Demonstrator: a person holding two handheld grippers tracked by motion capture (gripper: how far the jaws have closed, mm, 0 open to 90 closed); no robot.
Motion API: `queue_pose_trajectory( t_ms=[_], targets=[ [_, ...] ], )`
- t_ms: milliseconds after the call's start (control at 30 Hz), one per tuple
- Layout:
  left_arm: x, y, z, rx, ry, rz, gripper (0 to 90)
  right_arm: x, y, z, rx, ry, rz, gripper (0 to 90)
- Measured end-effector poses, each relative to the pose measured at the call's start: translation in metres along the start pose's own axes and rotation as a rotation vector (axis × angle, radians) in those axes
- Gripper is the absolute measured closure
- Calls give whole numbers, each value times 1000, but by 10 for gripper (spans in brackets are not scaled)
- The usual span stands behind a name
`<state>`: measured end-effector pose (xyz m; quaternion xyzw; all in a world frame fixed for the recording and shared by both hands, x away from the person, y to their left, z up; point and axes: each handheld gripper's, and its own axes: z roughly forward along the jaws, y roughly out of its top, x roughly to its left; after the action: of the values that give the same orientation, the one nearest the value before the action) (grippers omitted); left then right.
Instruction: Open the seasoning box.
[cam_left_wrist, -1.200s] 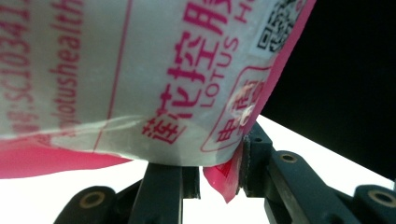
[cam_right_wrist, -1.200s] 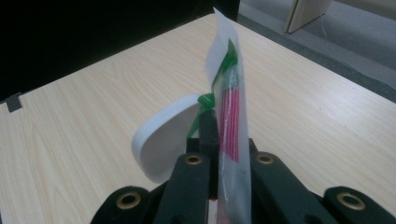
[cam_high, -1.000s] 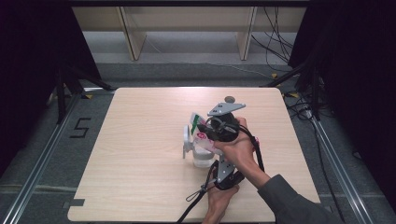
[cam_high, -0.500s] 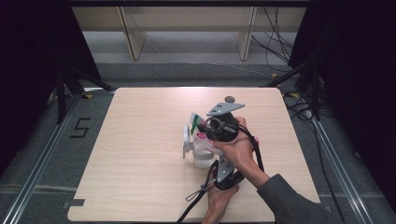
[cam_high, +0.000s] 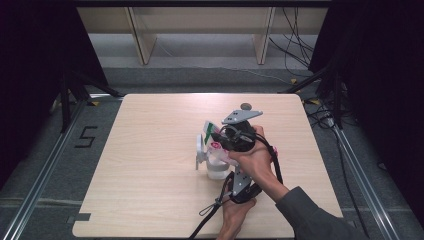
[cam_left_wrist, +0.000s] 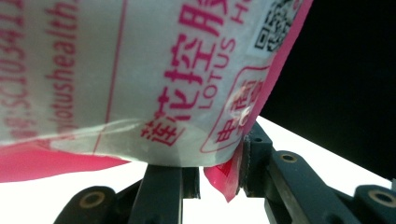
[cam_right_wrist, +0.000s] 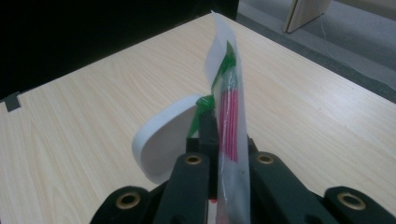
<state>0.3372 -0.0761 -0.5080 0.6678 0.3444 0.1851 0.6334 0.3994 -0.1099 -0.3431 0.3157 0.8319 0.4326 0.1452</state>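
Near the middle of the tabletop, the left claw clamps the lower edge of a pink-and-white packet. The right claw is closed on its upper strip (red and green print), just above the white cup. The strip runs straight out from the right claw, away from the cup, so the right hand is likely the one to pull it.

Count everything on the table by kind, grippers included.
Grippers: 2, left gripper and right gripper.
Clear cup: 1.
Printed packet: 1.
White curved piece: 1.
Total: 5.
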Motion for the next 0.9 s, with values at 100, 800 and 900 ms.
queue_pose_trajectory(
  t_ms=[100,800,900],
  targets=[
    [-1,1,0,-7,-11,-3,731,2,1,3,-5,10,-16,887],
    [-1,2,-1,3,-13,6,736,3,3,0,-5,0,-10,894],
    [0,2,-1,8,-11,9,736,3,3,0,-13,6,-11,894]
  ],
)
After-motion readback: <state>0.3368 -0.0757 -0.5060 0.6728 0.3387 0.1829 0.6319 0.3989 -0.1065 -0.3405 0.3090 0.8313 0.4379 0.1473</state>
